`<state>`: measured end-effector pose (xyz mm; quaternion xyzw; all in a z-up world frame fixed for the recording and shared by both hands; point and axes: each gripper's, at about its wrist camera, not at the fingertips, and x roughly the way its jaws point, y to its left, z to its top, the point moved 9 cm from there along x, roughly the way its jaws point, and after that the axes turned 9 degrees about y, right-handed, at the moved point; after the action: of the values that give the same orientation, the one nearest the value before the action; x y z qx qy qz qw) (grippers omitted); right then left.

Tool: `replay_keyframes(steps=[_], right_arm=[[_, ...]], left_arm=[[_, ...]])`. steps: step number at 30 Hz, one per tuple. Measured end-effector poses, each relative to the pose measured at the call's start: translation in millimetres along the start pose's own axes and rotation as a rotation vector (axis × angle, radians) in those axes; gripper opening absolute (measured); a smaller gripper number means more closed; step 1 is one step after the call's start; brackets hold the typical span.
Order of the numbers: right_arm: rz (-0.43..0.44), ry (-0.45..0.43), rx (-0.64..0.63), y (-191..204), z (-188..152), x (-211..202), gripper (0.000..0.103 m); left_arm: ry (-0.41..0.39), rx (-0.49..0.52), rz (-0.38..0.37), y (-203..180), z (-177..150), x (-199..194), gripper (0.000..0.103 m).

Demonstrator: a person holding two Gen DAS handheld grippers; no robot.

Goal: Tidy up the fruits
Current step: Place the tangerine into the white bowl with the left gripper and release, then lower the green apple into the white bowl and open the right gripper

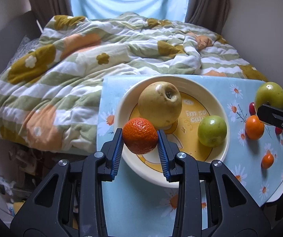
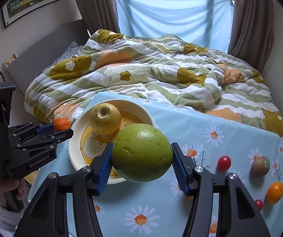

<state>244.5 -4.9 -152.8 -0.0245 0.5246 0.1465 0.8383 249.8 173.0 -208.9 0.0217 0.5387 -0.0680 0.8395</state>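
Left gripper (image 1: pixel 140 136) squeezing the mandarin (image 1: pixel 140 135) over the bowl (image 1: pixel 119 106), lower middle. Right gripper (image 2: pixel 141 156) pinching the green apple (image 2: pixel 141 155), middle. Could slip, maybe hitting the yellow apple (image 1: pixel 159 103).

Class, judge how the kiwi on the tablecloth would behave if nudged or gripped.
The kiwi is egg-shaped, so it would probably wobble rather than roll straight. Its fuzzy brown skin likely grips well. It looks small, probably light.

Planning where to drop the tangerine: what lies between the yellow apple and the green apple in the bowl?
Nothing: bare bowl floor separates yellow apple from green apple, left wrist view.
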Motion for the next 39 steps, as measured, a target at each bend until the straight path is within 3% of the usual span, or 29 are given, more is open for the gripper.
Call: replay_keyframes(steps=[9,11,12,14,26,39], right_arm=[[-0.021,0.001,0.057,4.6,5.4,8.5,0.052],[-0.022,0.001,0.058,4.5,5.8,8.5,0.052],[-0.022,0.002,0.057,4.4,5.6,8.6,0.052],[-0.019,0.002,0.056,5.0,5.5,8.7,0.052],[0.047,0.030,-0.026,5.6,18.5,19.7,0.052],[0.140,0.081,-0.142,21.4,37.8,67.6,0.052]], left_arm=[[0.029,0.046,-0.040,2.8,7.6,23.1,0.043],[0.032,0.051,-0.030,3.2,7.4,22.8,0.072],[0.024,0.049,-0.021,4.1,7.5,20.9,0.103],[-0.006,0.040,-0.027,4.1,8.5,13.3,0.103],[0.021,-0.039,0.010,2.6,-10.3,-10.6,0.103],[0.028,-0.149,0.062,11.7,-36.0,-24.7,0.103]])
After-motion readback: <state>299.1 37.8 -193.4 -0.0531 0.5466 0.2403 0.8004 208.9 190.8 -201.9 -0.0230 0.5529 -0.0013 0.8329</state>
